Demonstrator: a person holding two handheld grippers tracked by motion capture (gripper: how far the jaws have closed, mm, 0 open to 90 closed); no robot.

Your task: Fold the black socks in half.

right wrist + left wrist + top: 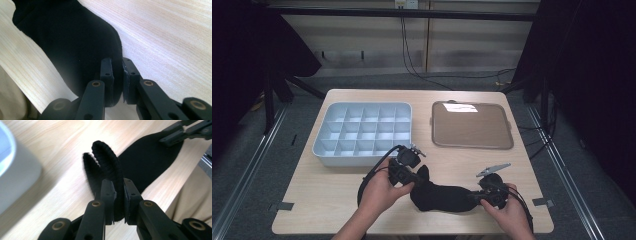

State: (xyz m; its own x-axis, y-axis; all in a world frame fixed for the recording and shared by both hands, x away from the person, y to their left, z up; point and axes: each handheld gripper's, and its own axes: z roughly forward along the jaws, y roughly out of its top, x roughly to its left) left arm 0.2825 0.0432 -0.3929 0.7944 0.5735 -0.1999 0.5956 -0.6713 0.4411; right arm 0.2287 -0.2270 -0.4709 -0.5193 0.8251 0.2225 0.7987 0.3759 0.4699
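Note:
A black sock (pixel 442 196) lies stretched along the table's near edge. My left gripper (pixel 414 177) is shut on its cuff end, whose ribbed opening (pixel 105 162) stands up past the jaws. My right gripper (pixel 476 196) is shut on the opposite end of the sock (pixel 75 42), pinching the fabric edge between its pads. In the left gripper view the sock (pixel 150 160) runs away to the right gripper (pixel 175 135) at the upper right.
A pale blue tray (pixel 326 150) divided into several compartments sits at the left middle of the table, just behind my left hand. A brown flat tray with a grey rim (pixel 472 125) lies at the right middle. Bare wood stretches at the near left.

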